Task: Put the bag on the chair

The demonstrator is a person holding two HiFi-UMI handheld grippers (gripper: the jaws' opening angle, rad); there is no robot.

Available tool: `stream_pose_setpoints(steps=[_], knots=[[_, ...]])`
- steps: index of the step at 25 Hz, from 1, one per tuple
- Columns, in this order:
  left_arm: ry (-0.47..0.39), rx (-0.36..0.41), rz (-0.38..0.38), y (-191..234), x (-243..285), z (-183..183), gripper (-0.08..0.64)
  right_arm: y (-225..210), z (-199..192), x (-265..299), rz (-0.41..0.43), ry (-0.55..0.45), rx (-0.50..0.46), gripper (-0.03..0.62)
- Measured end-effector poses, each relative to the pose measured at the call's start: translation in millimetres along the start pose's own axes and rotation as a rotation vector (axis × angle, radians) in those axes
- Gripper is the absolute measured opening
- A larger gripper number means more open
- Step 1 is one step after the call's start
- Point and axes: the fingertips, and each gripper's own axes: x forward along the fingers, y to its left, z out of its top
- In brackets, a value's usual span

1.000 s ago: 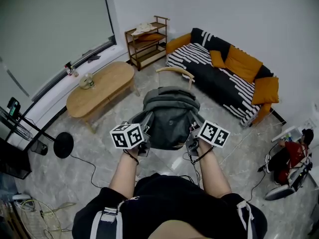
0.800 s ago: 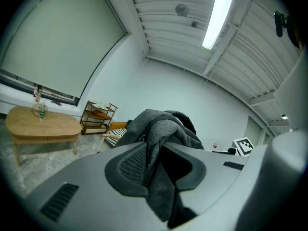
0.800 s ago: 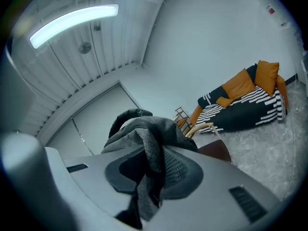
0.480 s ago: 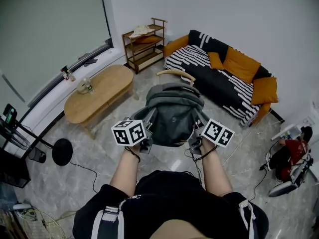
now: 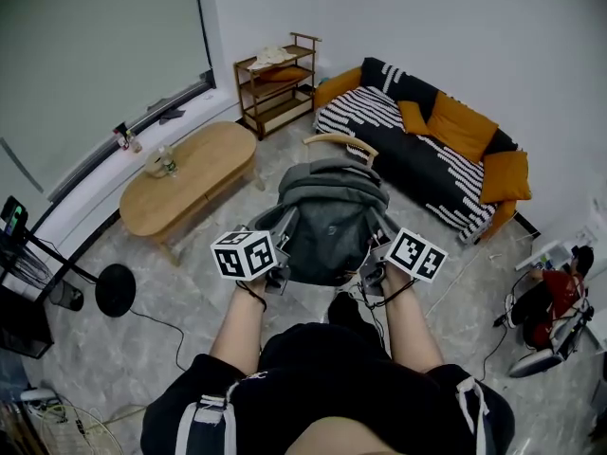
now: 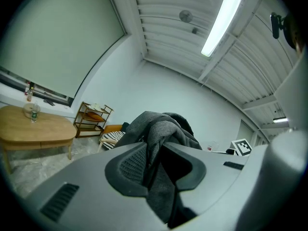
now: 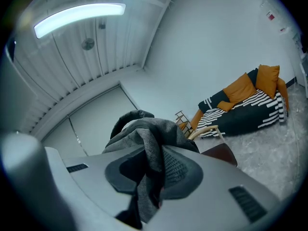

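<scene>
While bag (image 5: 327,218) is held up off floor (image 5: 190,287), oval wooden counter (image 5: 194,171) is seen at far left. Left hand-held gripper (image 5: 276,277) is clamped on fold of grey fabric at bag's left edge, jaws partly closed, cloth pinched between them. Curved backrest of chair (image 5: 339,143) is seen just beyond bag's top; bag is not set on it. Right hand-held gripper (image 5: 368,275) is likewise clamped on fabric at bag's right edge. Striped sofa (image 5: 427,154) is seen at right.
</scene>
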Motion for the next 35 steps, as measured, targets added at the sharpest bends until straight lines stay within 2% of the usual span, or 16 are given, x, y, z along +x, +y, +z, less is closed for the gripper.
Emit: stream_pose_setpoints(steps=[7,14,19,26,31,35], knots=[[-0.027,-0.011,0.048,27,16,17,0.101,-2,5,43,0.046,0.043,0.004,0.081],[-0.032,-0.008,0.066,61,60,34,0.103,-21,20,101,0.074,0.049,0.018,0.082],[0.003,-0.031,0.066,82,130,49,0.103,-58,55,154,0.068,0.063,0.048,0.082],[0.016,-0.025,0.081,110,242,99,0.103,-100,131,242,0.086,0.058,0.063,0.083],[0.028,-0.028,0.093,125,328,118,0.104,-147,183,301,0.101,0.065,0.06,0.083],[0.057,-0.059,0.103,134,399,126,0.104,-190,226,345,0.102,0.082,0.062,0.083]])
